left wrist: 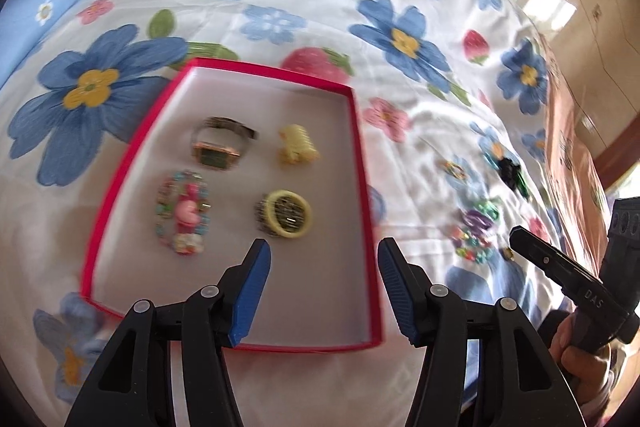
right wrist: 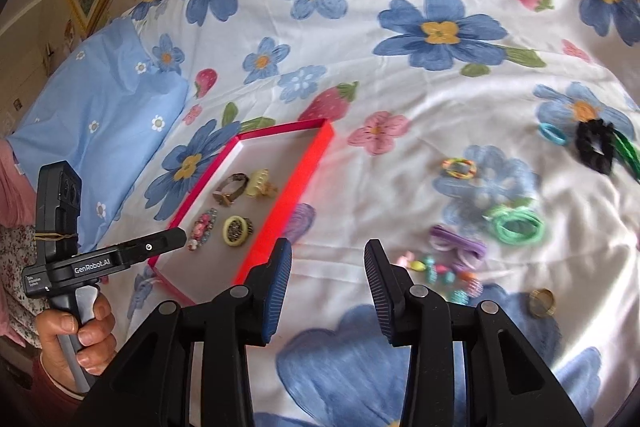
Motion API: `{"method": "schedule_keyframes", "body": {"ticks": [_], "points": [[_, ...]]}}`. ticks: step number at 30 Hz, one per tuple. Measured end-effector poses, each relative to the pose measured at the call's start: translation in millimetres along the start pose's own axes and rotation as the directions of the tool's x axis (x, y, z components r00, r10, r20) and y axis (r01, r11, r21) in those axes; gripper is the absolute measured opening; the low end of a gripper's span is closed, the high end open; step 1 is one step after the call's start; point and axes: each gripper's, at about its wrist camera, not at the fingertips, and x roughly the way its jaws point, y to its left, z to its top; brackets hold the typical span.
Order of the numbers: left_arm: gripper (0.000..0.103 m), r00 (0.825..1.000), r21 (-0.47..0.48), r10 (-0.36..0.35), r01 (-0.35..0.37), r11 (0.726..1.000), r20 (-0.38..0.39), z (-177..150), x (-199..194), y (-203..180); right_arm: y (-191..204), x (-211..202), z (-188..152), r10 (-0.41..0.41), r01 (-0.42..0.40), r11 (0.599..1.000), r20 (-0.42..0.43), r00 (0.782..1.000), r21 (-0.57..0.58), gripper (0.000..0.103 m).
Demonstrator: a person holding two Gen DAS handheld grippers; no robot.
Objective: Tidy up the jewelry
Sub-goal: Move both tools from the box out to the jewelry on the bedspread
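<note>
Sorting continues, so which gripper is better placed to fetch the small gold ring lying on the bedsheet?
Right gripper, probably: open and empty, with the small gold ring just beside it. The left gripper hangs over the red tray.

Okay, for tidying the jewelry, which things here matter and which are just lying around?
Belongs to the job:
red box, with the watch, bead bracelet and yellow ring in it
gold ring, bead chain and hair ties, outside it

Just lying about:
floral sheet
blue pillow

In the tray (left wrist: 362, 163) lie 4 pieces; hair ties (right wrist: 516, 225) lie right of it, on the bedspread (right wrist: 400, 75).
</note>
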Motion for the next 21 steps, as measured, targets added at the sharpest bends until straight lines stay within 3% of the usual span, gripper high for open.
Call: {"method": "schedule_keyframes", "body": {"ticks": [11,21], "points": [[0.057,0.998,0.087,-0.033,0.038,0.996,-0.056,-4.6,26.1,-44.9,-52.0,-33.9,-25.1,-0.109,0.106,0.990,0.028,0.994,0.088,0.043],[0.057,0.994,0.192,-0.047,0.065,0.979,-0.099,0.6,56.3,-90.7,-80.4,-42.9,-34.3,-0.217,0.215,0.973,0.021,0.976,0.084,0.044]]}}
